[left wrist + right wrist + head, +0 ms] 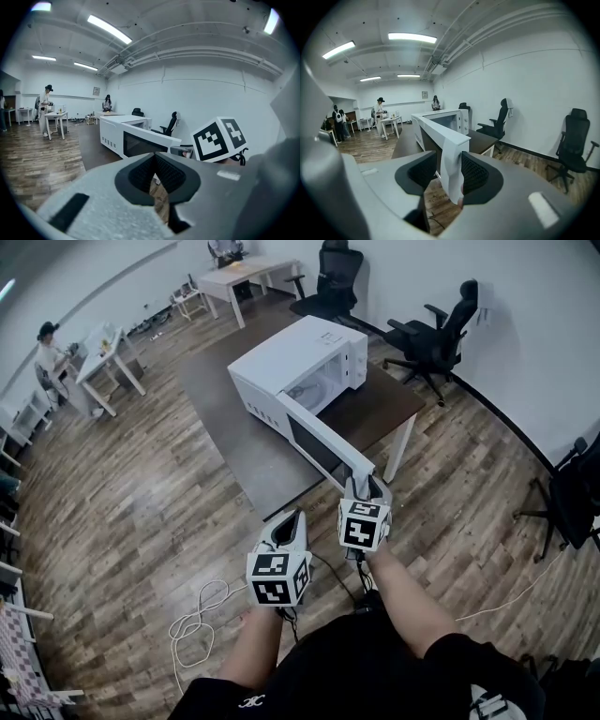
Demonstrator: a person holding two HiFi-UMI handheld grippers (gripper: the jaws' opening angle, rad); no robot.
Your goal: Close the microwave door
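A white microwave [300,367] stands on a dark table [234,427], its door [319,442] swung wide open toward me. My right gripper [364,486] is at the door's free end. In the right gripper view the door's white edge [451,159] stands between the pads of the right gripper [443,171]; it lies against the right pad, with a gap on the left side. My left gripper [286,526] hangs lower and to the left, off the table's corner. Its pads meet at the tips in the left gripper view, where the left gripper [154,168] holds nothing. The door [145,143] lies ahead of it.
Black office chairs [441,329] stand behind the table, and another chair [572,502] at the right. A white cable [192,620] coils on the wood floor by my left leg. White desks [239,277] and a seated person [47,348] are far off.
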